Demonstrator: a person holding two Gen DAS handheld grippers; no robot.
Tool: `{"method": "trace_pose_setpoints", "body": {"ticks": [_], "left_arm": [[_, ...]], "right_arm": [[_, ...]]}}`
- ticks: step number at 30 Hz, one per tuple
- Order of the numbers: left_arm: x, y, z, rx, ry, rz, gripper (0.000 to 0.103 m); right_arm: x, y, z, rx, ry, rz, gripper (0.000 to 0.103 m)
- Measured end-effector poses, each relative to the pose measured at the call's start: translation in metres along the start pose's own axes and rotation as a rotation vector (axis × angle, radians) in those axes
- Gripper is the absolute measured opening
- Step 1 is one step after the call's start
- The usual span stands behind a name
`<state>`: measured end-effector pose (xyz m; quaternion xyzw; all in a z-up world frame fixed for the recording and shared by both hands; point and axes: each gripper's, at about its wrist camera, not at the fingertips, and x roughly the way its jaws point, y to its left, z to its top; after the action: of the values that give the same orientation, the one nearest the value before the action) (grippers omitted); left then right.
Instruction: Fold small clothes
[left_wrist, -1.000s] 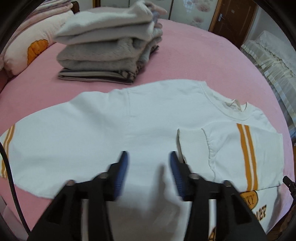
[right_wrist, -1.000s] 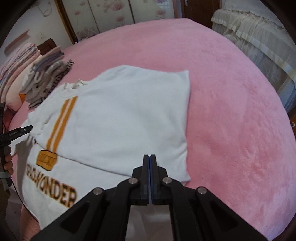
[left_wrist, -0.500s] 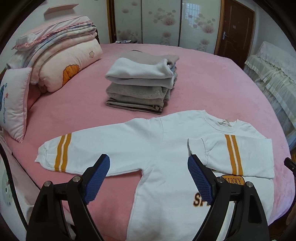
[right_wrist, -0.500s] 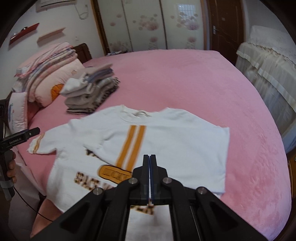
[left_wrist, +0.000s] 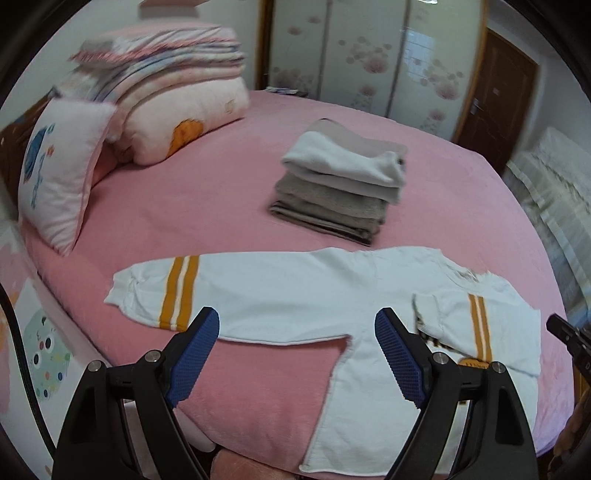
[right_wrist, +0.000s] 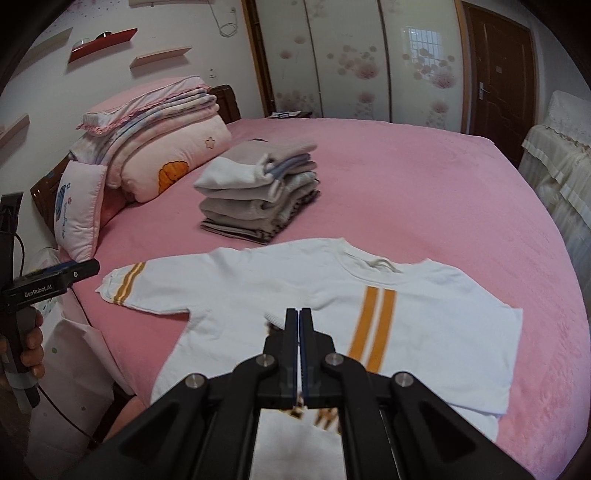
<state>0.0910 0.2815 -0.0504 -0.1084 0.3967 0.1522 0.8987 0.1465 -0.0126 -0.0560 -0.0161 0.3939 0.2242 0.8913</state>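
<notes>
A small white sweatshirt (left_wrist: 295, 291) with orange stripes lies flat on the pink bed (left_wrist: 207, 199). Its right sleeve is folded over the chest (right_wrist: 436, 314); its left sleeve (left_wrist: 173, 291) lies stretched out to the left. My left gripper (left_wrist: 297, 343) is open and empty, held above the near edge of the bed by the outstretched sleeve. My right gripper (right_wrist: 299, 321) is shut with nothing between its pads, raised above the shirt's chest. The left gripper's body also shows at the left edge of the right wrist view (right_wrist: 48, 284).
A stack of folded clothes (left_wrist: 340, 188) sits on the bed behind the sweatshirt. Pillows (left_wrist: 59, 173) and folded quilts (left_wrist: 173, 96) are piled at the far left. A second bed with a cream cover (right_wrist: 561, 173) stands to the right.
Both grippers have pulled back and up from the sweatshirt, so more of the room shows. The left jaws have opened wider. The right gripper has stayed shut.
</notes>
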Motion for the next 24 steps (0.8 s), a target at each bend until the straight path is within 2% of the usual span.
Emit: {"method": "trace_pose_setpoints", "body": {"ticks": [6, 11, 15, 24], "left_arm": [[0.053, 0.076, 0.003, -0.216, 0.071, 0.155, 0.085], [0.098, 0.139, 0.0, -0.49, 0.126, 0.272, 0.085], [0.133, 0.162, -0.004, -0.599, 0.189, 0.414, 0.085], [0.179, 0.195, -0.017, -0.776, 0.212, 0.556, 0.085]], "right_arm": [[0.046, 0.041, 0.017, -0.047, 0.037, 0.048, 0.001], [0.086, 0.07, 0.023, -0.092, 0.085, 0.091, 0.001], [0.111, 0.084, 0.026, -0.103, 0.116, 0.126, 0.001], [0.147, 0.086, 0.021, -0.104, 0.174, 0.15, 0.001]]}}
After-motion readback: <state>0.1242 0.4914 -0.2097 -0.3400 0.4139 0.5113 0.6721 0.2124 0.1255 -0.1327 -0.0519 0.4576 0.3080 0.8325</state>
